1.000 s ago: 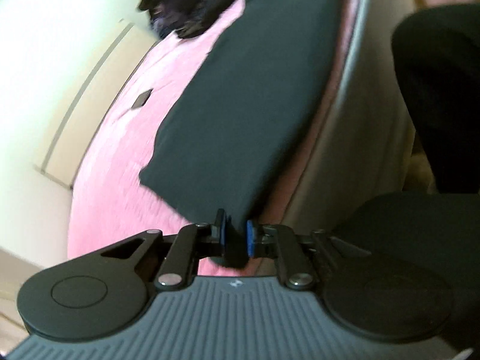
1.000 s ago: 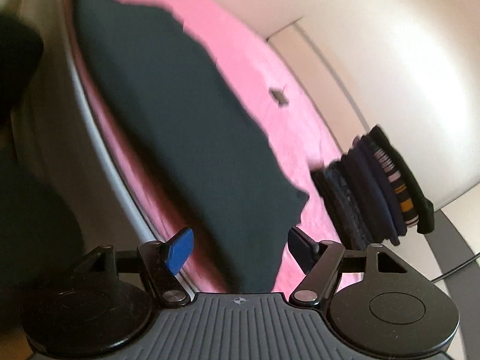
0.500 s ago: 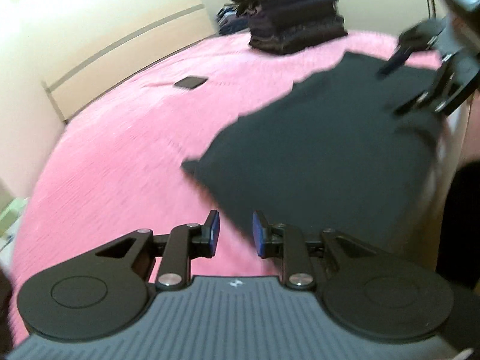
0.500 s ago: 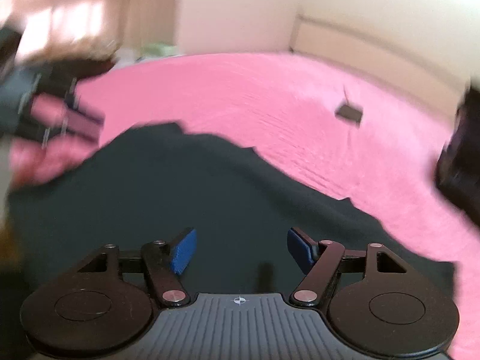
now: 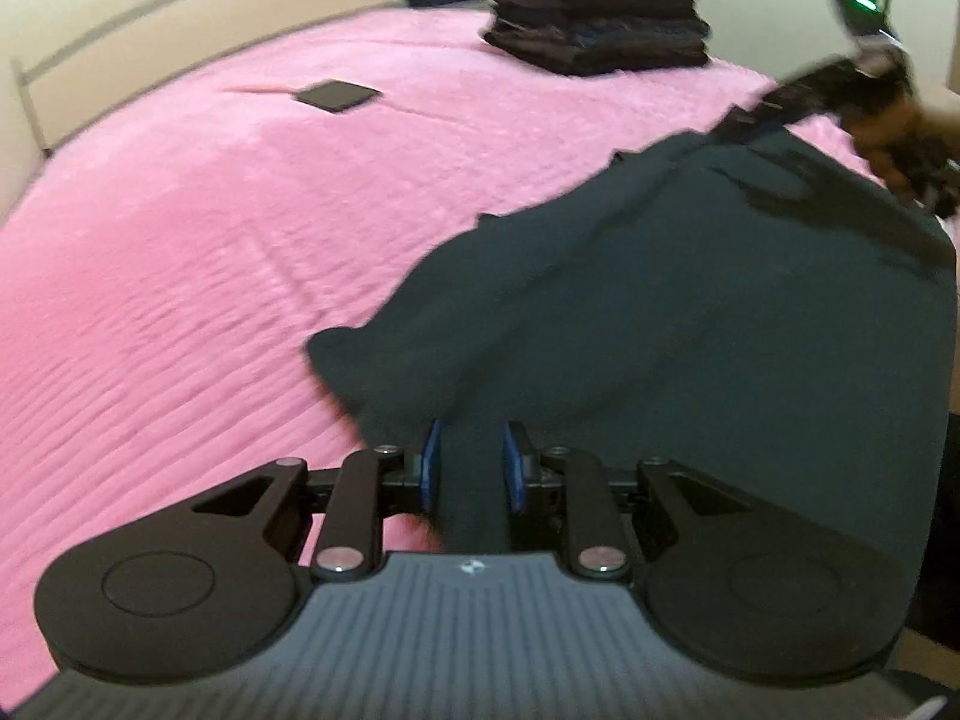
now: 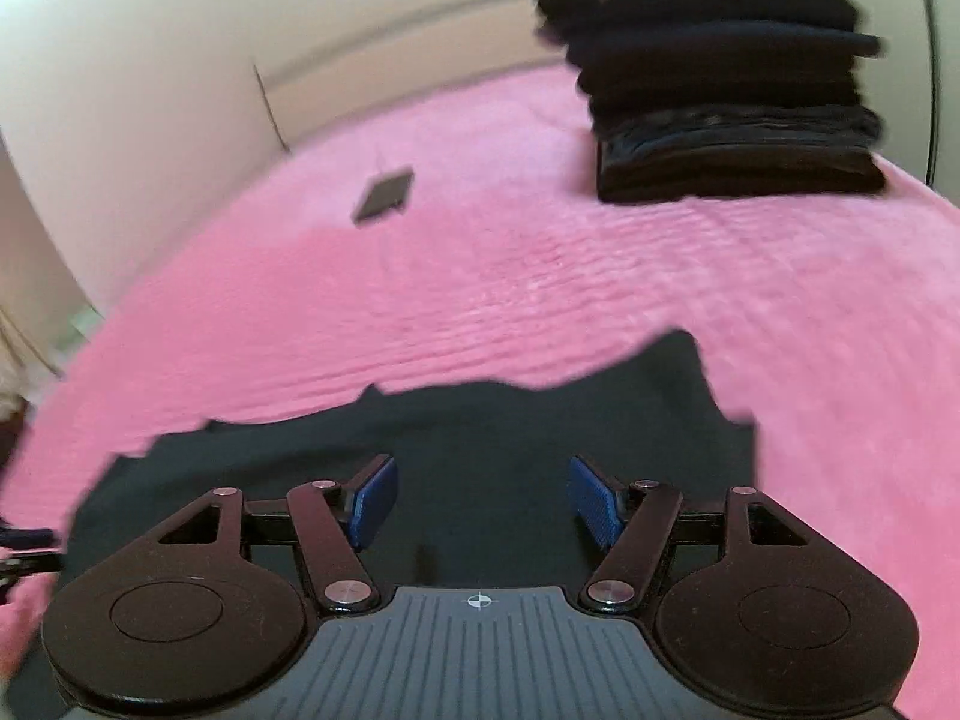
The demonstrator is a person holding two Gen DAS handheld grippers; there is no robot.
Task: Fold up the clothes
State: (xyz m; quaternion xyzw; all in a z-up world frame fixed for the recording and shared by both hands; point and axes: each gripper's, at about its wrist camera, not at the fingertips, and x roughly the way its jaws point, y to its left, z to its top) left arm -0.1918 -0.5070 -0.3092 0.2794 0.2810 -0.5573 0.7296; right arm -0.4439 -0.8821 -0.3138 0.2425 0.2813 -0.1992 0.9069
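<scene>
Dark garment (image 5: 690, 312) spread on the pink bedspread (image 5: 210, 240), a fold pinched in the narrowly parted left gripper (image 5: 471, 468), right gripper (image 6: 480, 501) wide and empty above it; likely mid-fold, needing a right-side grasp next.

The garment (image 5: 690, 312) lies spread on the near part of the bed (image 5: 180, 240). Behind it, at the far right, stands a stack of folded clothes (image 5: 600, 18). A flat slab (image 5: 336, 95) lies far left of the stack, well apart.
</scene>
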